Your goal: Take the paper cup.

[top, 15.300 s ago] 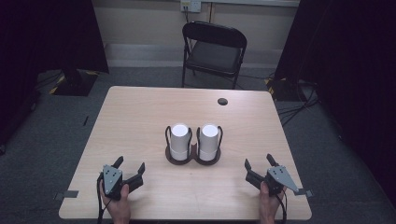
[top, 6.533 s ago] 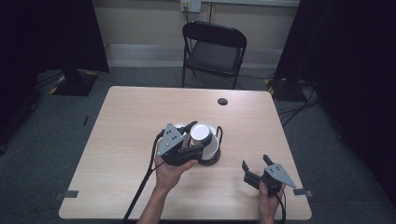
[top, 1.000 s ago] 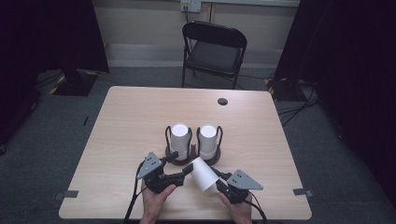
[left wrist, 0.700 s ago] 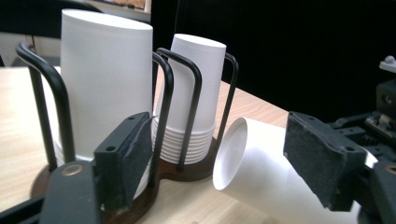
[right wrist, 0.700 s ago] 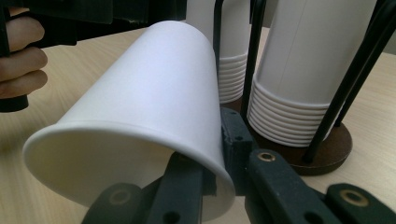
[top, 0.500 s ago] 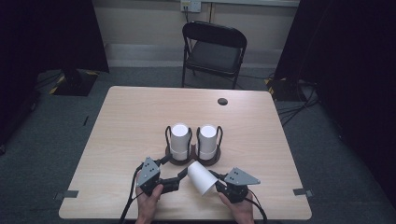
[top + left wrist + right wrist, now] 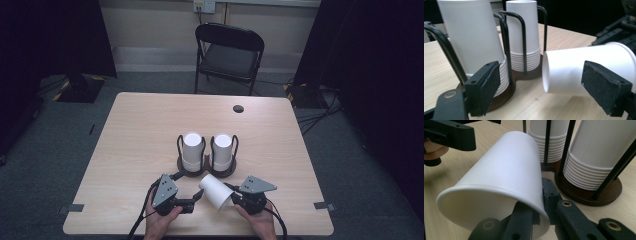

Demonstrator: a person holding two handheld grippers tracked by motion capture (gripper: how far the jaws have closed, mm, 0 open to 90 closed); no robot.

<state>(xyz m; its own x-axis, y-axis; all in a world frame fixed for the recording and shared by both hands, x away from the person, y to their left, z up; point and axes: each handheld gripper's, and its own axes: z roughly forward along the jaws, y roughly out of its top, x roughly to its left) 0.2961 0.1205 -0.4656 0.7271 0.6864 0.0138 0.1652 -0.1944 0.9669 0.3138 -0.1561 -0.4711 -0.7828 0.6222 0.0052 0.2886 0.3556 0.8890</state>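
A single white paper cup (image 7: 216,192) lies tilted on its side just above the table's front part. My right gripper (image 7: 231,197) is shut on its rim, one jaw inside the mouth and one outside (image 7: 539,205). The cup's closed base (image 7: 574,72) points toward my left gripper (image 7: 197,198). Its jaws have just been opening and stand wide, with the pads (image 7: 485,87) clear of the cup on either side. Behind it, a dark wire-frame holder (image 7: 206,172) carries two stacks of upside-down white cups (image 7: 192,149).
A small dark round spot (image 7: 238,108) sits near the table's far edge. A black folding chair (image 7: 227,55) stands beyond the table. The holder's base (image 7: 586,192) lies close to the held cup's right side. Both hands rest at the front edge.
My left gripper's jaws have spread apart and drawn slightly left, off the cup's base. The cup stays in my right gripper, barely moved.
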